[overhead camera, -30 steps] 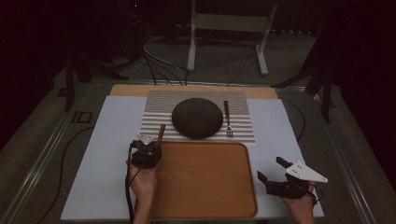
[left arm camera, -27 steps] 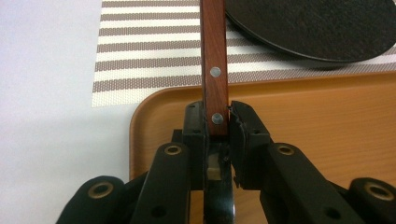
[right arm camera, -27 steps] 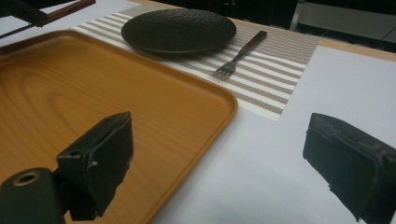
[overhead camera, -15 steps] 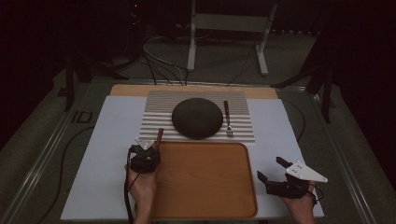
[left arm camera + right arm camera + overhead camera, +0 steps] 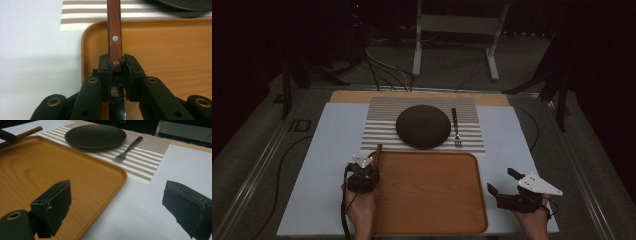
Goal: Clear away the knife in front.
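From the high view, a person's two forearms enter at the bottom edge of a white-covered table (image 5: 327, 150). The left gripper (image 5: 371, 161) sits at the near-left corner of a wooden tray (image 5: 432, 195), its jaws pinching the wooden handle of a knife (image 5: 377, 151) that angles up and away toward a striped placemat (image 5: 382, 125). A dark plate (image 5: 423, 126) rests on the middle of that placemat, with a fork (image 5: 456, 127) lying just beside it on the right. The right gripper (image 5: 504, 186) hovers off the tray's right edge, over the white surface, jaws spread wide and holding nothing.

In the left gripper view, the left gripper's (image 5: 116, 66) jaws are clamped on the knife (image 5: 114, 30), gripping the riveted reddish-brown handle near its lower rivet. The handle runs straight up over the tray's (image 5: 162, 50) left rim toward the placemat (image 5: 82, 12); a sliver of metal blade shows below the pads.

In the right gripper view, the right gripper (image 5: 117, 207) is wide open, one jaw over the tray (image 5: 50, 170), the other over the white table (image 5: 175, 162). Beyond lie the plate (image 5: 95, 135) and fork (image 5: 128, 148) on the placemat (image 5: 147, 155); the knife handle (image 5: 23, 133) shows at far left.
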The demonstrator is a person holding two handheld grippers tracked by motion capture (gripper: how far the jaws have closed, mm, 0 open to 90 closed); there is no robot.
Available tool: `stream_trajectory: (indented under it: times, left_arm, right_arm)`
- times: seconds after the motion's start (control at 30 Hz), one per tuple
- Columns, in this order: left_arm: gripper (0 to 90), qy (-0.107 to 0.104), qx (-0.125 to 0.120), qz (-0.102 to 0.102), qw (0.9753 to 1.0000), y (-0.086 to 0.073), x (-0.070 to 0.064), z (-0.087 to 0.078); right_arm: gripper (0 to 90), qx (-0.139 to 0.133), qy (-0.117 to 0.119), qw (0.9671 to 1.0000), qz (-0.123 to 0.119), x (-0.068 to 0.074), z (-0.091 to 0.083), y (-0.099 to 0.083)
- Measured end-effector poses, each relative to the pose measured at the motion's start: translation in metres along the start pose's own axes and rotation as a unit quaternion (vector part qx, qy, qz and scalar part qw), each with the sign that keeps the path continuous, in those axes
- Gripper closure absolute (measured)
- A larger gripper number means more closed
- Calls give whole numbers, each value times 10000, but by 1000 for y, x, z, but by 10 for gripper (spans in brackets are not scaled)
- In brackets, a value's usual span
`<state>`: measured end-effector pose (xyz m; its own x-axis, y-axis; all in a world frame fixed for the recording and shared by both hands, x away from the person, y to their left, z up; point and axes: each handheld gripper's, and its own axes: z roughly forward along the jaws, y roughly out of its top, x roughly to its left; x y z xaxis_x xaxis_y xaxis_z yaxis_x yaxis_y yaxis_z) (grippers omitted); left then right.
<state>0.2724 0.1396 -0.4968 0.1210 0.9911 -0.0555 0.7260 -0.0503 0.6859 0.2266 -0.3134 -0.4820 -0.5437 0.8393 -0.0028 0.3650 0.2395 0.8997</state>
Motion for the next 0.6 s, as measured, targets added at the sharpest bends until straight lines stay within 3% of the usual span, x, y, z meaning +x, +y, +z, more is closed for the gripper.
stream_trajectory:
  times: [0.6]
  left_arm:
    - [781,31,182,-184,9997,-24,10,-3]
  right_arm:
    - [84,28,14,10000,-18,1,2,0]
